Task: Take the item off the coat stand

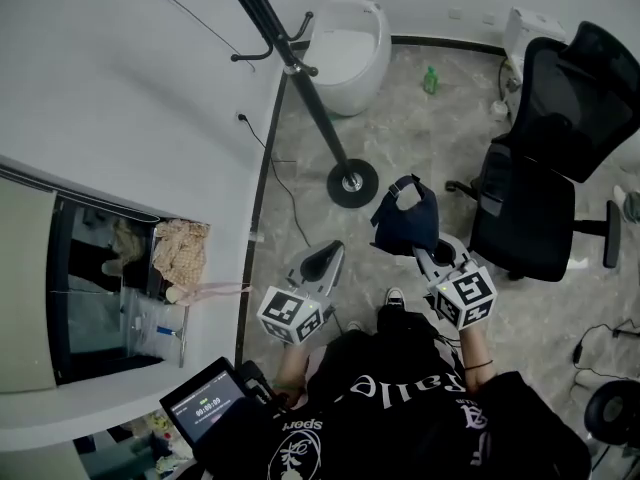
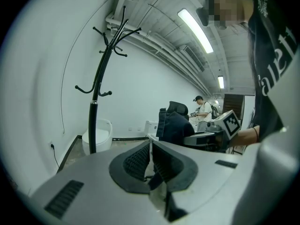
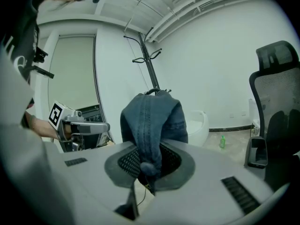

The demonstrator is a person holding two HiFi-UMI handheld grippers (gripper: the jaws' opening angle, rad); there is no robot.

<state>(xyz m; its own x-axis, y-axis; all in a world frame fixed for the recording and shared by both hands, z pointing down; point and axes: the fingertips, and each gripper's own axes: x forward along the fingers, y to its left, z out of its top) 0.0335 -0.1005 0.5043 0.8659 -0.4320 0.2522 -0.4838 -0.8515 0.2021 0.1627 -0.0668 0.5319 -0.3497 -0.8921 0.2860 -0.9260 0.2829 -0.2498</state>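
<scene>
The black coat stand (image 1: 300, 78) rises from its round base (image 1: 352, 182), and its hooks look bare. A dark blue denim item (image 1: 405, 223) hangs in front of me, clear of the stand. My right gripper (image 1: 425, 253) is shut on it. In the right gripper view the denim item (image 3: 152, 121) fills the gap between the pads of that gripper (image 3: 149, 161), with the stand (image 3: 150, 64) behind. My left gripper (image 1: 325, 258) is to the left, shut and empty. Its own view shows the left gripper (image 2: 150, 146) with its pads together, the stand (image 2: 96, 102) and the denim item (image 2: 174, 125).
A black office chair (image 1: 550, 158) stands to the right. A white round bin (image 1: 348, 48) and a green bottle (image 1: 431, 79) sit by the far wall. A cable runs along the floor near the left wall. A tablet (image 1: 205, 403) lies at the lower left.
</scene>
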